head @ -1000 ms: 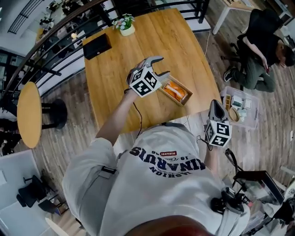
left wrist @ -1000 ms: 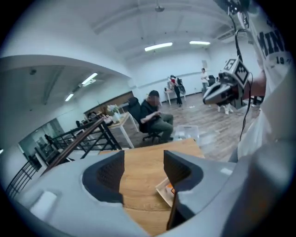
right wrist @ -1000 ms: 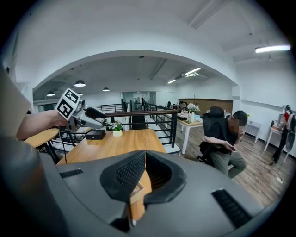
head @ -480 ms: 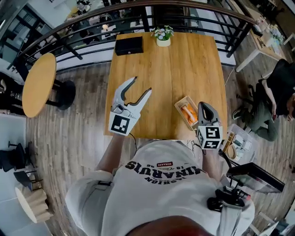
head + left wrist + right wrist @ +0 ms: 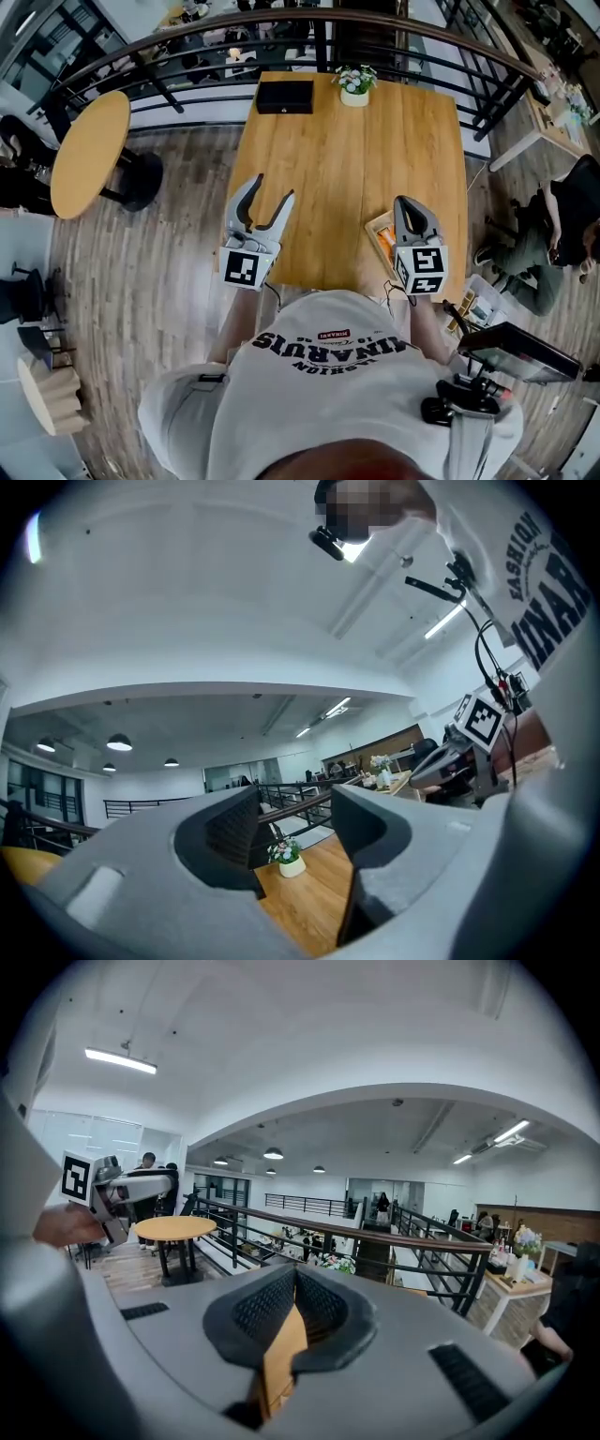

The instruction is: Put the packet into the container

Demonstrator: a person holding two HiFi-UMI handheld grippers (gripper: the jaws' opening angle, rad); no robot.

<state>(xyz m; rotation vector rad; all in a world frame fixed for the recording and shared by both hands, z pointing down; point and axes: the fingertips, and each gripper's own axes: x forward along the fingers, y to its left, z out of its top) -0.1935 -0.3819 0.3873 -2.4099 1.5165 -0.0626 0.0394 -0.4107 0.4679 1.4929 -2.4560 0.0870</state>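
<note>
Holds left gripper (image 5: pixel 272 187) with jaws apart, empty, over near-left edge of counter (image 5: pixel 347 150); right gripper (image 5: pixel 410 201), jaws together, empty, above container (image 5: pixel 377 228) holding packet (image 5: pixel 385 249) at near-right edge; open wood between.

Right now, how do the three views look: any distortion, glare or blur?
Head view: sharp, evenly lit, fisheye bows the railing. Left gripper view: dark round vignette, one ceiling light blown out, foreground soft. Right gripper view: same vignette, ceiling arched, no glare.

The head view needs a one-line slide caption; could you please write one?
Person at a wooden table, left gripper open, right gripper shut beside the container holding an orange packet.
</note>
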